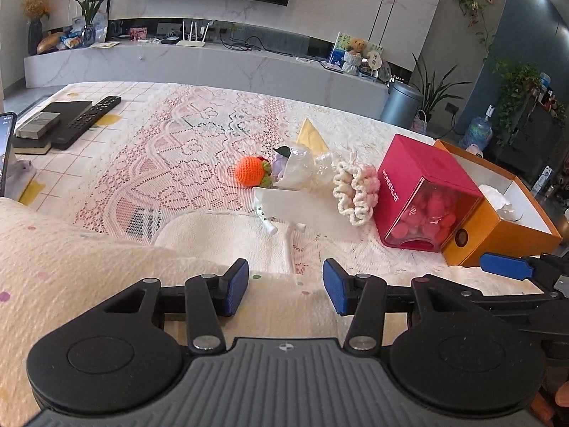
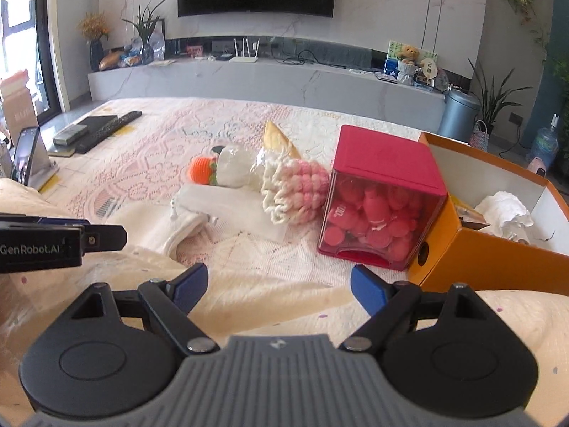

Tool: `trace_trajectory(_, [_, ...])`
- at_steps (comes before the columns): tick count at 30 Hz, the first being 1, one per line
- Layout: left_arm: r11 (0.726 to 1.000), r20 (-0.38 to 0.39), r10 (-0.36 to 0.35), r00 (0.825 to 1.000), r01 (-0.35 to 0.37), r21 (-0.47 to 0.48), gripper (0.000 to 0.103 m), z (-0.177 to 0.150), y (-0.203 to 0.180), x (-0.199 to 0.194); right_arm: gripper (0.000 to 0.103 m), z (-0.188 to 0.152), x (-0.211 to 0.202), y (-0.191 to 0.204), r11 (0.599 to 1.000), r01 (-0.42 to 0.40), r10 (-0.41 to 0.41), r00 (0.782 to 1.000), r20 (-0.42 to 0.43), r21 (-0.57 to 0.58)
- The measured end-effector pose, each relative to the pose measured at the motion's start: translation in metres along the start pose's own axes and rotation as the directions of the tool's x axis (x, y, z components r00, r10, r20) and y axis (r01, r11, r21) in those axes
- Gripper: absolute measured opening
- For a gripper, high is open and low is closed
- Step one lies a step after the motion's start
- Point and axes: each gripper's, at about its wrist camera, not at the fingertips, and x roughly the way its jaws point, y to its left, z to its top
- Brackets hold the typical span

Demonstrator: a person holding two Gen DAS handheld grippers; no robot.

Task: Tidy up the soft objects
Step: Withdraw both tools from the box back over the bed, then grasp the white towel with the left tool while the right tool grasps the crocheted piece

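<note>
Crocheted toys (image 1: 352, 192) lie well ahead of both released tools: left (image 1: 286, 286), right (image 2: 279, 290).

On the lace-covered table: one orange crocheted ball (image 1: 250, 172), one pink-and-cream crocheted flower (image 1: 355, 192), one clear-wrapped bouquet (image 1: 300, 169), one red box (image 1: 419, 178) of pink pieces, one open orange box (image 1: 498, 227) at the right, one remote (image 1: 94, 115) far left, two grippers near: left gripper (image 1: 286, 286), right gripper (image 2: 279, 286)
</note>
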Motion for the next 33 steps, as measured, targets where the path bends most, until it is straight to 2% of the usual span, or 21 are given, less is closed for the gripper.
trace_trajectory(6, [0.997, -0.036, 0.024, 0.999, -0.022, 0.069, 0.058, 0.010, -0.006, 0.018, 0.086, 0.006, 0.013, -0.006, 0.999, -0.008, 0.009, 1.000, -0.028, 0.034])
trace_trajectory(8, [0.994, -0.056, 0.048, 0.997, -0.042, 0.104, 0.062, 0.016, -0.009, 0.028, 0.086, 0.011, 0.020, -0.008, 0.999, -0.010, 0.012, 1.000, -0.027, 0.048])
trace_trajectory(9, [0.992, -0.070, 0.061, 0.996, -0.053, 0.118, 0.066, 0.019, -0.010, 0.035, 0.086, 0.014, 0.023, -0.009, 0.999, -0.011, 0.013, 1.000, -0.026, 0.052])
trace_trajectory(14, [0.987, -0.183, 0.087, 0.979, -0.061, 0.146, 0.073, 0.028, -0.011, 0.079, 0.086, 0.019, 0.045, -0.011, 0.998, -0.014, 0.016, 0.999, -0.040, 0.058])
trace_trajectory(19, [0.986, -0.231, 0.133, 0.964, -0.106, 0.126, 0.073, 0.026, -0.009, 0.108, 0.086, 0.012, 0.067, -0.016, 0.996, -0.027, 0.034, 0.996, -0.087, 0.081])
trace_trajectory(26, [0.979, -0.287, 0.201, 0.937, -0.182, 0.091, 0.074, 0.026, -0.004, 0.129, 0.086, 0.009, 0.091, -0.021, 0.991, -0.063, 0.077, 0.990, -0.117, 0.121])
trace_trajectory(29, [0.980, -0.285, 0.201, 0.937, -0.193, 0.054, 0.074, 0.027, 0.000, 0.130, 0.086, 0.007, 0.095, -0.020, 0.991, -0.070, 0.084, 0.989, -0.125, 0.111])
trace_trajectory(32, [0.975, -0.278, 0.220, 0.935, -0.217, 0.044, 0.064, 0.025, 0.001, 0.128, 0.086, 0.006, 0.095, -0.021, 0.991, -0.080, 0.093, 0.988, -0.125, 0.108])
trace_trajectory(33, [0.974, -0.276, 0.227, 0.934, -0.221, 0.050, 0.055, 0.025, -0.001, 0.127, 0.086, 0.006, 0.095, -0.021, 0.991, -0.082, 0.095, 0.988, -0.125, 0.110])
